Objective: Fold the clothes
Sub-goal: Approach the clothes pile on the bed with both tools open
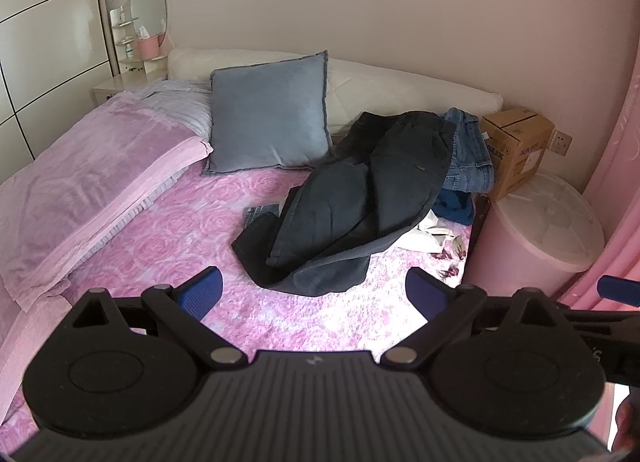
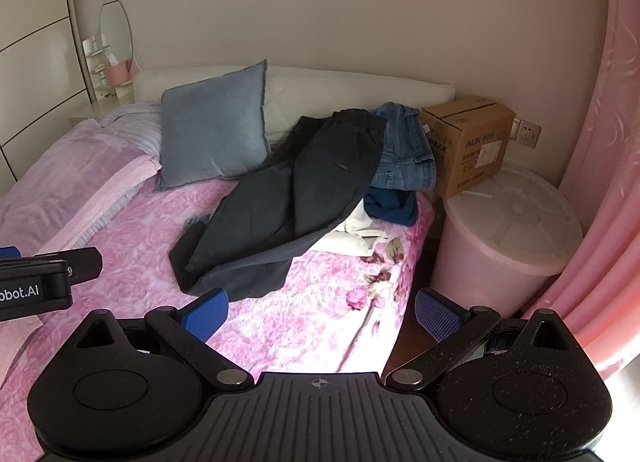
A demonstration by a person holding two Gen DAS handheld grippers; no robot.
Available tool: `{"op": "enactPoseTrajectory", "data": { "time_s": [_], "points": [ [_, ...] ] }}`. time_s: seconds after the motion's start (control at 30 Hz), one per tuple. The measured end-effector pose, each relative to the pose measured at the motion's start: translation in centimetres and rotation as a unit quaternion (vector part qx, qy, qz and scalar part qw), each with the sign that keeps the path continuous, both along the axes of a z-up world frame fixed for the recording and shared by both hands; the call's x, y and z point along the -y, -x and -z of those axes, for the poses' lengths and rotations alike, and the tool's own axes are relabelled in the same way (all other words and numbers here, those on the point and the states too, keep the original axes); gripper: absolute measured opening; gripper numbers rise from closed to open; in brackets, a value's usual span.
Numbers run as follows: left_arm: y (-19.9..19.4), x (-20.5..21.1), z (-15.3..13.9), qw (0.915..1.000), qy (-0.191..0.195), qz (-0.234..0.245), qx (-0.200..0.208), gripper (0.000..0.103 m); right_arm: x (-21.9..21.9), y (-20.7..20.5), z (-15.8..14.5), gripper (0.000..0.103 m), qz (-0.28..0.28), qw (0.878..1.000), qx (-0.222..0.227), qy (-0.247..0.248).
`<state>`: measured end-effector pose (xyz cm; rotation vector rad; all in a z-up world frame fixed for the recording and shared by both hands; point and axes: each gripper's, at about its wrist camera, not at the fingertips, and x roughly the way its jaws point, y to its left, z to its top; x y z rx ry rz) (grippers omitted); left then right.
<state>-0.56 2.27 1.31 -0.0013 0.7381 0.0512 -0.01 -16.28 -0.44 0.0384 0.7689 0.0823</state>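
Dark navy trousers (image 1: 352, 198) lie crumpled on the pink bedspread (image 1: 168, 246), draped over a pile with blue jeans (image 1: 470, 154), a deep blue garment (image 1: 454, 206) and a white garment (image 1: 432, 234). The trousers also show in the right wrist view (image 2: 288, 198), with the jeans (image 2: 408, 158) behind. My left gripper (image 1: 314, 294) is open and empty, held above the bed just short of the trousers. My right gripper (image 2: 322, 312) is open and empty, near the bed's right edge. The left gripper's side (image 2: 48, 278) shows at the left of the right wrist view.
A blue-grey cushion (image 1: 268, 114) leans on the white headboard (image 1: 400, 90). A folded pink quilt (image 1: 88, 182) lies at the left. A cardboard box (image 2: 468, 142) sits on a pink lidded bin (image 2: 504, 230) right of the bed. A pink curtain (image 2: 600, 182) hangs at the right.
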Motion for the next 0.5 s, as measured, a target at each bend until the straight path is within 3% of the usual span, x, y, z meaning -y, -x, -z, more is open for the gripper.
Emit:
{"op": "enactPoseTrajectory", "data": {
  "time_s": [0.5],
  "points": [
    [-0.8,-1.2,0.4,0.9999,0.010,-0.004,-0.005,0.097,-0.9,-1.0,0.6,0.102,0.001,1.000,0.003,0.007]
  ]
}}
